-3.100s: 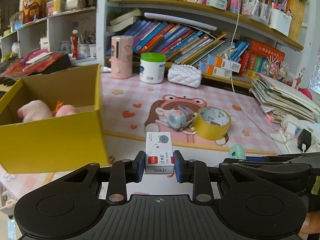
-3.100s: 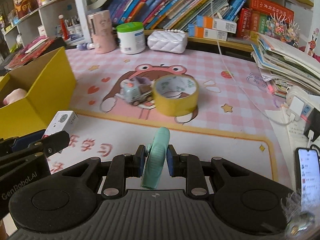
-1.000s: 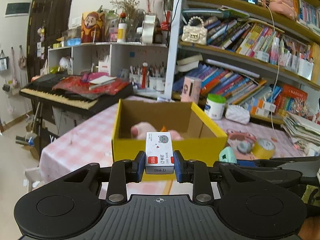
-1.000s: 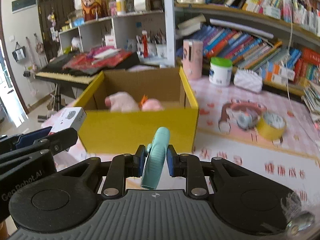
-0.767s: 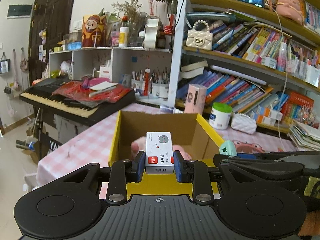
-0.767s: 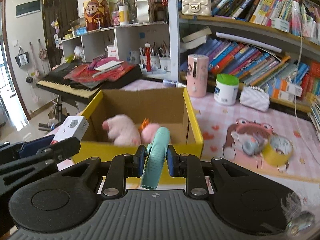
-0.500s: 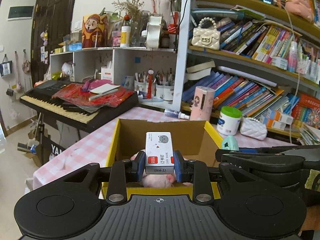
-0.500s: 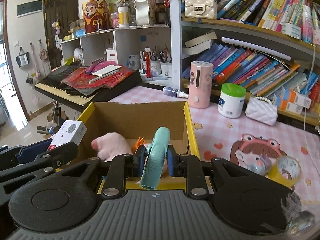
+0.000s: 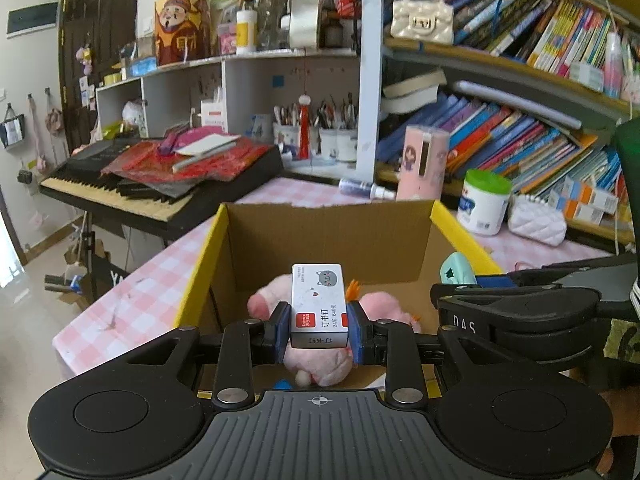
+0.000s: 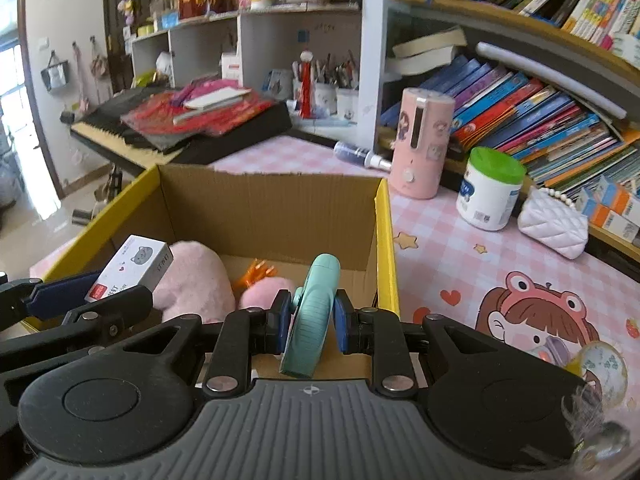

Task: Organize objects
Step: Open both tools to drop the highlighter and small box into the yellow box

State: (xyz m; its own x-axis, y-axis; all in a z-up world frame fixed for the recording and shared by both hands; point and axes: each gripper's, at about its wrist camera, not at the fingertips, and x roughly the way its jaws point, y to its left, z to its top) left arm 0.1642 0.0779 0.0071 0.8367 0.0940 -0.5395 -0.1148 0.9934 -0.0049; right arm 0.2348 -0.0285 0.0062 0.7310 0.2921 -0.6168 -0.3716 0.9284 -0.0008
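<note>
My left gripper [image 9: 319,330] is shut on a small white staple box [image 9: 318,305] with a grey cat face and a red label. It hangs over the open yellow cardboard box [image 9: 200,276], above a pink plush toy [image 9: 320,364] lying inside. My right gripper [image 10: 313,322] is shut on a mint-green tape dispenser [image 10: 312,316], held over the same yellow box [image 10: 387,248] near its right wall. The right wrist view also shows the left gripper [image 10: 80,296], the staple box [image 10: 132,268] and the plush toy [image 10: 196,280] at the left.
A pink checked cloth [image 10: 452,252] covers the table. A pink cylinder [image 10: 420,144], a green-lidded white jar [image 10: 490,190] and a white quilted purse [image 10: 554,220] stand behind the box. A yellow tape roll [image 10: 600,364] lies right. A keyboard [image 9: 152,196] and bookshelves [image 9: 520,128] ring the table.
Both grippers have moved forward from in front of the yellow box to over its opening, still holding the staple box and the tape dispenser. The plush toy now lies right beneath them.
</note>
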